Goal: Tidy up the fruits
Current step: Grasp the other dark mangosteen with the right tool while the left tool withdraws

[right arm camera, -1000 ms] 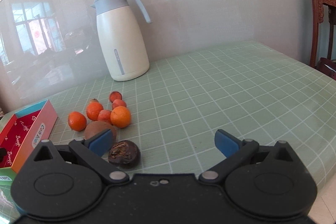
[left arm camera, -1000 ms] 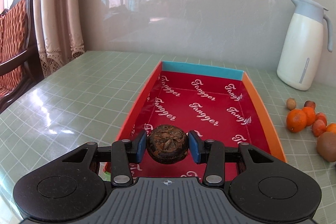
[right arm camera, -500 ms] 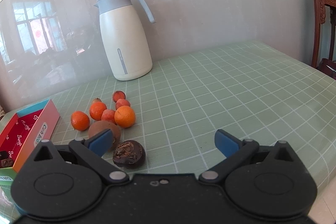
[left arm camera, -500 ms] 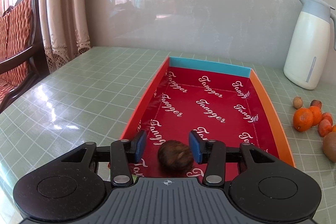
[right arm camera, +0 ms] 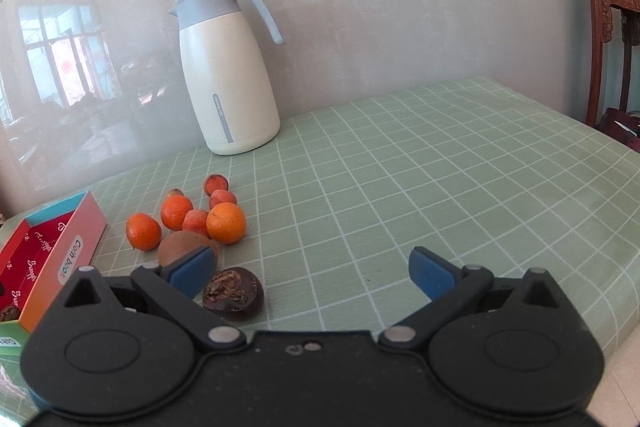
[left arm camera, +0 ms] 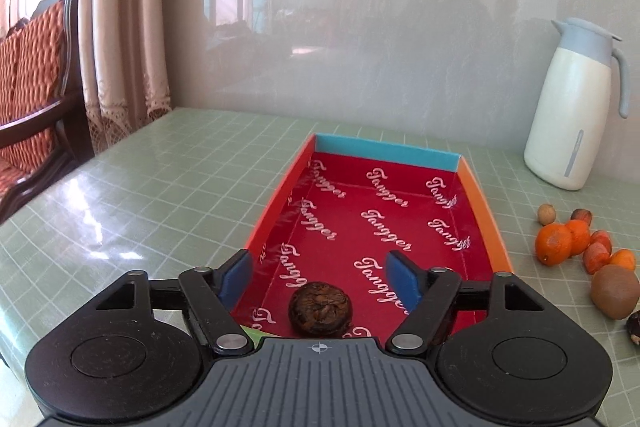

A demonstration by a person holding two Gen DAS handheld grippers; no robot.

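Observation:
A dark wrinkled fruit (left arm camera: 321, 311) lies on the red floor of the cardboard tray (left arm camera: 486, 215), at its near end. My left gripper (left arm camera: 320, 277) hangs over it, its jaws opening, and the blue pads (left arm camera: 236, 277) stand apart from the fruit. To the tray's right on the table lie small oranges (left arm camera: 554, 243), a brown kiwi (left arm camera: 615, 291) and little nuts. In the right wrist view my right gripper (right arm camera: 316, 271) stands open just above the table, with another dark fruit (right arm camera: 233, 293) close to its left pad, the kiwi (right arm camera: 180, 247) and oranges (right arm camera: 226, 223) behind.
A white jug (right arm camera: 226, 75) with a grey lid stands at the back by the wall. The tray (right arm camera: 64, 259) is at the left edge in the right wrist view. A wooden chair (left arm camera: 32, 95) and curtains stand beyond the table's left edge. Green checked cloth covers the table.
My left gripper let go of the dark fruit, which dropped onto the tray floor, and its jaws have spread wider. The right gripper has stayed where it was.

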